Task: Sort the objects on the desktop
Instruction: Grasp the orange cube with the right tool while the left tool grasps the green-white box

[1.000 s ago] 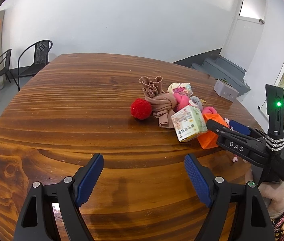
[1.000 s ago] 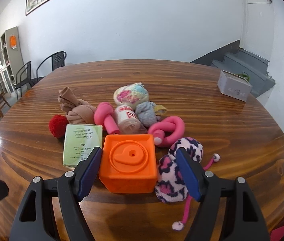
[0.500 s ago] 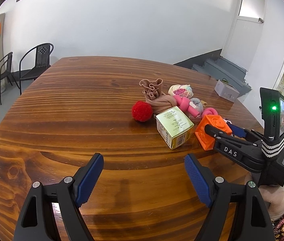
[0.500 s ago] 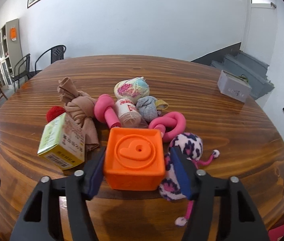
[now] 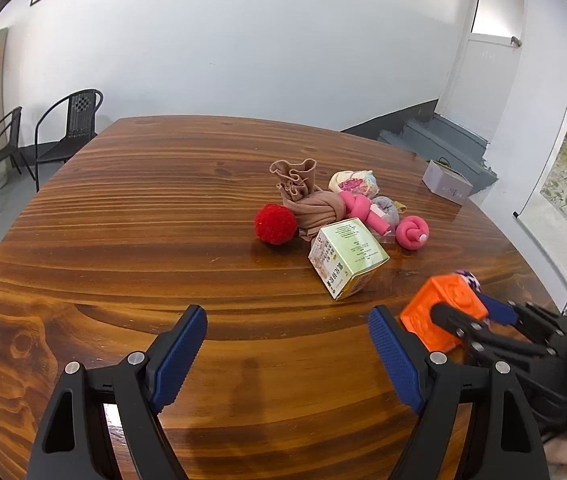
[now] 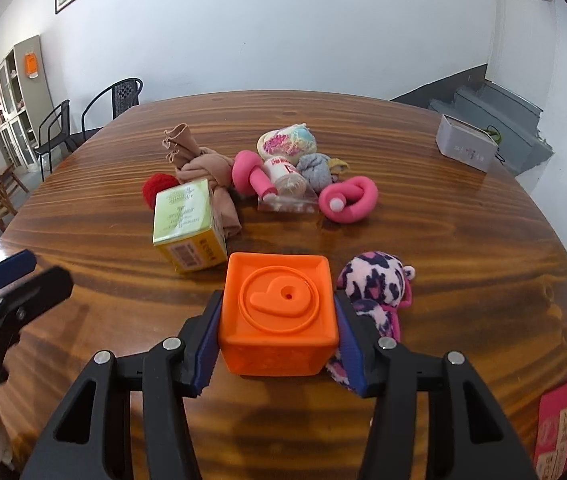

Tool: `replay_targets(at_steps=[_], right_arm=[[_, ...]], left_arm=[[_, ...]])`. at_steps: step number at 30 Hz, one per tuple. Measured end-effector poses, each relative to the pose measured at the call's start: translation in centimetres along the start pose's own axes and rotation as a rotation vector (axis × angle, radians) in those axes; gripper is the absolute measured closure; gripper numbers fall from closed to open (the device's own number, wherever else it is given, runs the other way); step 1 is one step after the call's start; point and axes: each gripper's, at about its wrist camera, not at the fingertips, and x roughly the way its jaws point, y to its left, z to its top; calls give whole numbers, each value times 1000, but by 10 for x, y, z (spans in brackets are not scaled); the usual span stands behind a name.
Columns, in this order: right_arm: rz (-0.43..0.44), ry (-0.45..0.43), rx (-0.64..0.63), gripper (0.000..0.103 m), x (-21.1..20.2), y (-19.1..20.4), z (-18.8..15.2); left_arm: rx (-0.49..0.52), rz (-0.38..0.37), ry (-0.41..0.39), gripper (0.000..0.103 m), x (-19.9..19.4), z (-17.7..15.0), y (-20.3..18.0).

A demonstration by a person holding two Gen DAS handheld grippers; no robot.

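My right gripper [image 6: 278, 318] is shut on an orange cube [image 6: 279, 308], its blue pads pressed against the cube's left and right faces. The cube sits low over the wooden table [image 6: 463, 240], apart from the pile. In the left wrist view the cube [image 5: 443, 304] appears at the right in the right gripper's [image 5: 465, 314] jaws. A pink leopard plush [image 6: 375, 284] lies against the right finger. A green-and-yellow box [image 6: 187, 220] lies just beyond the cube on the left. My left gripper [image 5: 286, 322] is open over bare wood, holding nothing.
The pile behind holds a red pompom [image 5: 275, 224], a knotted beige stocking [image 5: 311, 204], a pink knotted tube [image 6: 349, 198], a pink peg [image 6: 249, 172], a bagged white roll [image 6: 285, 174], a grey sock [image 6: 315, 168] and a pastel ball [image 6: 287, 142]. A grey box [image 6: 465, 148] stands far right.
The right gripper shut on the orange cube and drew it back from the pile toward the near edge. The green-and-yellow box tipped and came to rest. The left gripper stayed still.
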Motion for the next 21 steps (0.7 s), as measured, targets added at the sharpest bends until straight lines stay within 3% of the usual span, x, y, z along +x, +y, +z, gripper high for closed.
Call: replay_targets(at_steps=[11, 21], right_arm=[[25, -35, 108, 47, -32, -37, -33], [2, -41, 128, 47, -39, -45, -39]], left_arm=[[1, -1, 50, 18, 48, 19, -62], [-90, 114, 75, 19, 97, 32, -66]])
